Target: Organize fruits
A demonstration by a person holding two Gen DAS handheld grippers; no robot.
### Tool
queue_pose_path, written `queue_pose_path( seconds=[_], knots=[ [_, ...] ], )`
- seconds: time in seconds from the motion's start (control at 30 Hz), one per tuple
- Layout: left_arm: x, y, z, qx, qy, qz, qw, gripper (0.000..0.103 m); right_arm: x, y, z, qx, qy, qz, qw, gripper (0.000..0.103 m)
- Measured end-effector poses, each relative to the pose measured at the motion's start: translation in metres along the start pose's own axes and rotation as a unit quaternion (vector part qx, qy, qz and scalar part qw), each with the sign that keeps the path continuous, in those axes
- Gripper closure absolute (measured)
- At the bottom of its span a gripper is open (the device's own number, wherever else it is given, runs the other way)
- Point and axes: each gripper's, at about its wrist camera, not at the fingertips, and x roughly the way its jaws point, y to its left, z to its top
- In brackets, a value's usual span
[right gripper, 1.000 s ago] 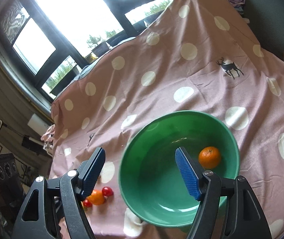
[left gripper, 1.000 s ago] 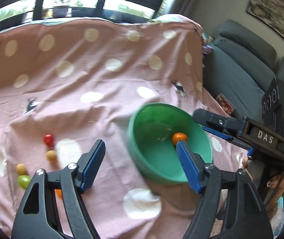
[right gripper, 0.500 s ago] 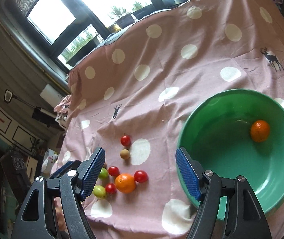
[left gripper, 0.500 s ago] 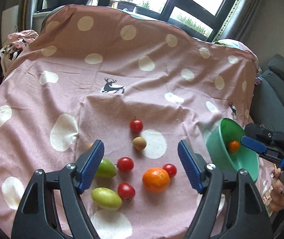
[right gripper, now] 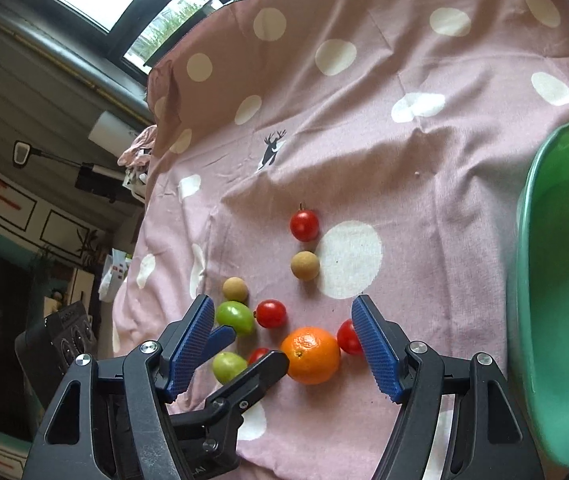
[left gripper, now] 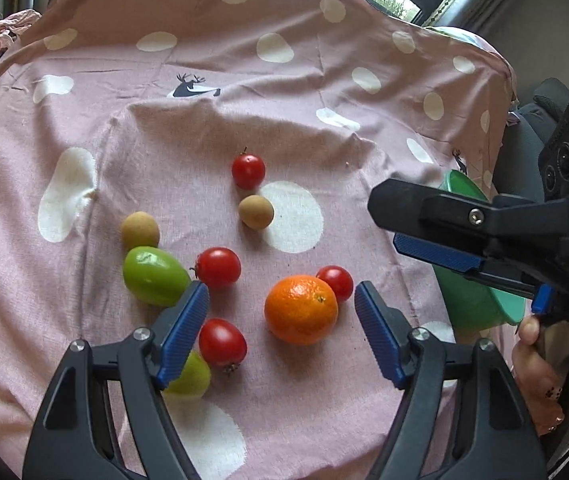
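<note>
An orange point(left gripper: 301, 309) lies on the pink dotted cloth among several red cherry tomatoes point(left gripper: 218, 267), two green fruits point(left gripper: 154, 275) and two tan round fruits point(left gripper: 256, 211). My left gripper point(left gripper: 282, 334) is open and empty, low over the cloth, with the orange and one tomato between its fingers. My right gripper point(right gripper: 282, 346) is open and empty, just above the same orange point(right gripper: 310, 355). The green bowl point(right gripper: 560, 280) stands at the right; its inside is mostly out of view. The left gripper's fingers point(right gripper: 258, 372) show under the right one.
The cloth point(left gripper: 244, 92) covers the whole table and hangs over its edges. A grey sofa point(left gripper: 536, 128) stands beyond the right edge. Windows run along the far side. A hand point(left gripper: 536, 364) holds the right gripper.
Both grippers have swung left from the bowl to the fruit cluster and dropped lower. The orange now sits between the fingers of each. Both stay open.
</note>
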Motion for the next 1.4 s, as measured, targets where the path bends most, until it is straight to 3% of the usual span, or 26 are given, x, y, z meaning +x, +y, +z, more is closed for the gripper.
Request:
queue_pose_path(
  seconds=[0.13, 0.23, 0.43, 0.77, 1.27, 1.4],
  knots=[
    [0.006, 0.000, -0.003, 0.005, 0.002, 0.020, 0.9998, 0.028, 0.004, -0.007, -0.004, 0.010, 0.009, -0.002, 1.000, 0.030],
    [0.010, 0.001, -0.005, 0.001, 0.008, -0.003, 1.0000, 0.028, 0.005, -0.009, -0.007, 0.010, 0.013, -0.006, 1.000, 0.037],
    [0.018, -0.006, -0.009, 0.020, 0.013, 0.018, 0.9996, 0.032, 0.018, -0.015, -0.013, 0.022, 0.040, -0.007, 0.999, 0.049],
    [0.027, -0.013, -0.013, 0.041, 0.017, 0.012, 0.9989, 0.034, 0.033, -0.016, -0.021, 0.029, 0.068, 0.001, 0.997, 0.049],
    [0.033, -0.018, -0.015, 0.075, 0.014, 0.037, 0.9964, 0.036, 0.051, -0.023, -0.028, 0.040, 0.098, -0.008, 0.994, 0.049],
    [0.033, -0.021, -0.016, 0.086, 0.009, 0.039, 0.9955, 0.041, 0.052, -0.023, -0.028, 0.039, 0.098, -0.007, 0.994, 0.049]
  ],
)
